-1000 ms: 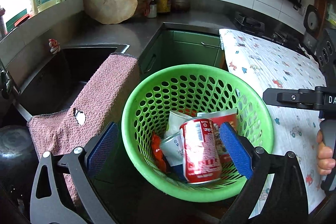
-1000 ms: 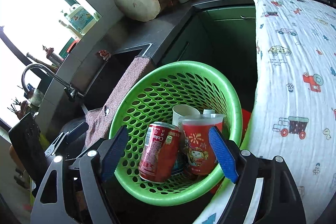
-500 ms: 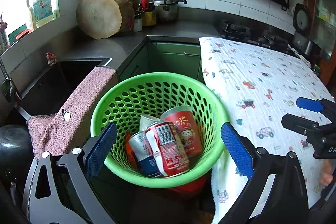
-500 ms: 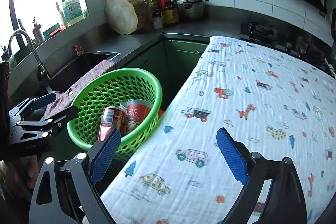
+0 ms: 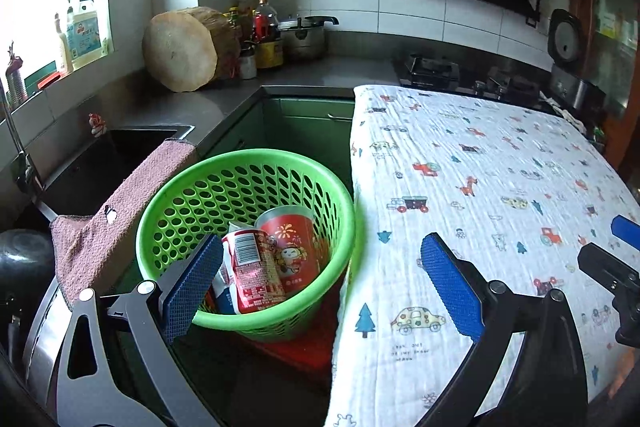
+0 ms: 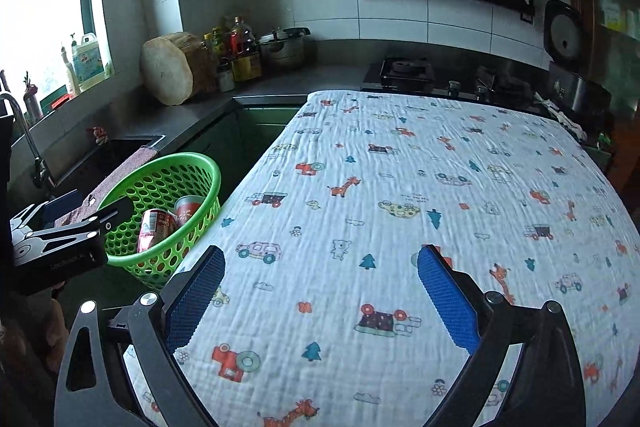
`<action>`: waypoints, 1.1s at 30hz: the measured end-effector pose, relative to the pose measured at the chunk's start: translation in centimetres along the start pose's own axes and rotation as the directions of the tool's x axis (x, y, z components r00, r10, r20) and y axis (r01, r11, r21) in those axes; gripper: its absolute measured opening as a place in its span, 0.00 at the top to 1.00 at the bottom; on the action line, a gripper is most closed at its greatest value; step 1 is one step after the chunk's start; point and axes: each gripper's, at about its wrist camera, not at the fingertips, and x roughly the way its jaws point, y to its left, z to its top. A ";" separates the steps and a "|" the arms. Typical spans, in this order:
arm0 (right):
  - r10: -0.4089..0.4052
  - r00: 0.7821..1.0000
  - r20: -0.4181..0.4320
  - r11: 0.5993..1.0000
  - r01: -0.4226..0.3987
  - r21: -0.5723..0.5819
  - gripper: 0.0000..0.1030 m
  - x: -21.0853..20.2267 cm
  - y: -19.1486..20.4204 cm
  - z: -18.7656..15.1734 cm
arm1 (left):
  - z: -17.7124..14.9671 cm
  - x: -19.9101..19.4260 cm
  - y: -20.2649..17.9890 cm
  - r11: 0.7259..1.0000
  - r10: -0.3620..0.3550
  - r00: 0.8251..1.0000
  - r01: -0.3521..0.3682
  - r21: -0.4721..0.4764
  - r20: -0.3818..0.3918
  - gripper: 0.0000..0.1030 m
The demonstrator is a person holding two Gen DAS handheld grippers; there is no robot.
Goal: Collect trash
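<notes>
A green perforated basket (image 5: 248, 157) stands left of the table and holds a red can (image 5: 252, 271), a red printed cup (image 5: 296, 247) and other litter. My left gripper (image 5: 322, 241) hovers open above the basket's near rim and the table edge, with nothing between its blue pads. My right gripper (image 6: 320, 253) is over the cloth-covered table (image 6: 400, 207); its jaws are opening and hold nothing. In the right wrist view the basket (image 6: 160, 163) sits at the left with the can (image 6: 154, 227) inside, partly behind the left gripper (image 6: 68, 227).
A white cloth (image 5: 480, 187) printed with cars and animals covers the table. A dark sink (image 5: 120, 151) with a pink towel (image 5: 120, 203) over its edge lies left of the basket. A round chopping block (image 5: 180, 57), bottles, a pot and a stove (image 5: 432, 69) line the back counter.
Both grippers have drawn back from the basket and swung right toward the table. The right gripper's jaws have spread wider. The can and cup stay in the basket.
</notes>
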 end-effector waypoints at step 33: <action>-0.066 0.997 0.040 0.996 0.063 0.069 0.08 -2.5 -2.9 -0.9 | -0.5 -2.1 -3.4 0.999 -0.011 0.995 0.007 0.035 0.098 0.05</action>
